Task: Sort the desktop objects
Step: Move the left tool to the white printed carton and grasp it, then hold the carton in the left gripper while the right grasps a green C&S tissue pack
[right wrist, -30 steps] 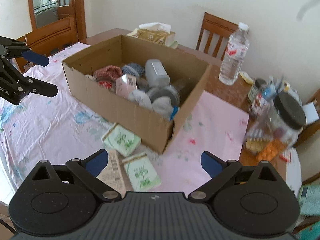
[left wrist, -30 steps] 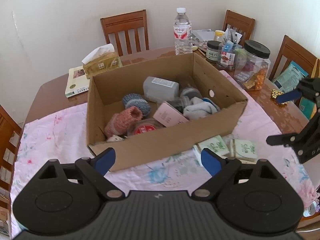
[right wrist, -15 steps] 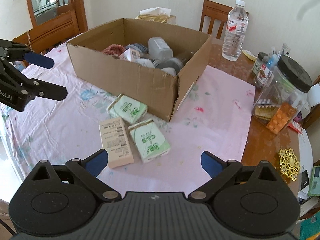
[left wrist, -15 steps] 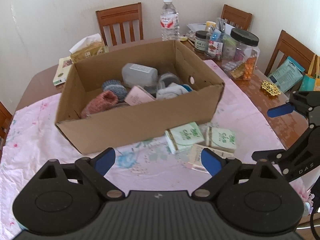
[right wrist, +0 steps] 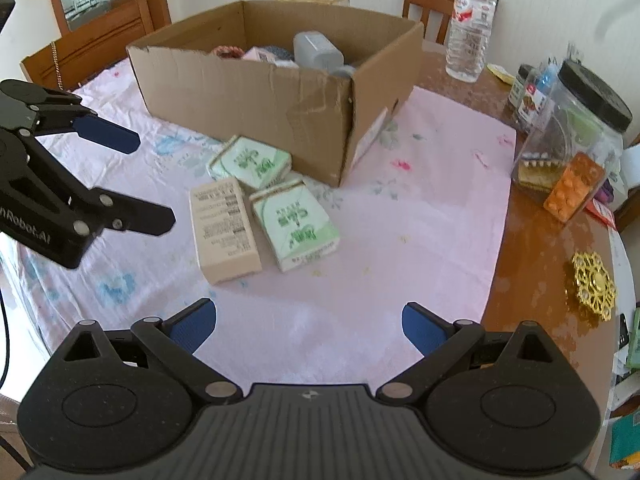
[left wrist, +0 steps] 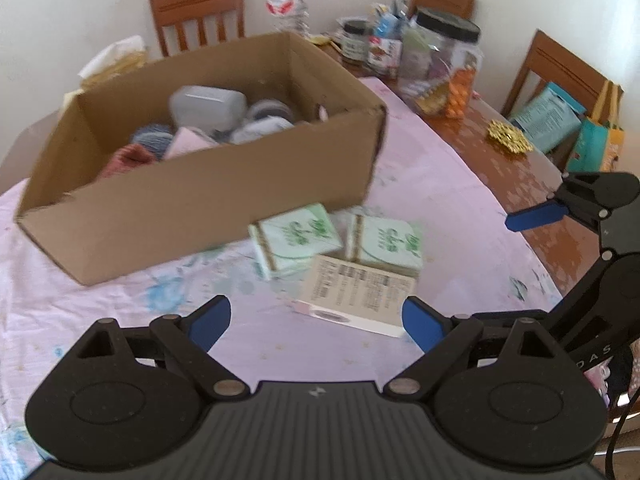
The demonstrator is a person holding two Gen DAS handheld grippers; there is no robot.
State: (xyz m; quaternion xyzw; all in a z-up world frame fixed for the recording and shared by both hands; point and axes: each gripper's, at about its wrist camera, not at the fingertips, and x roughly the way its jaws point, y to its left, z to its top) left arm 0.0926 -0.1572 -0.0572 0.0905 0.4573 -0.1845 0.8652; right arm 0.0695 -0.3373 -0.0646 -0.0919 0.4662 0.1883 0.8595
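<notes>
Right now both grippers are hanging spread and empty over the pink cloth (right wrist: 420, 184): the left gripper (left wrist: 316, 322) is holding its blue fingers (left wrist: 210, 322) wide apart just short of the beige box (left wrist: 356, 292), and the right gripper (right wrist: 308, 326) is sitting equally released, a little further back from the packs. The risk, as I am judging it, is lying in how tightly the three things are crowding together. The beige box is lying flat, touching the near green packet (right wrist: 294, 220), and the far green packet (right wrist: 250, 162) is resting close against the cardboard box (right wrist: 256, 92). A finger coming down between them could be nudging a neighbour aside or pinching two at once, and the flat pack is offering little edge to grip. The two grippers are also working near each other, so they could be colliding. The green packets are looking soft and crinkly, likely tissue packs, so squeezing may be deforming them
</notes>
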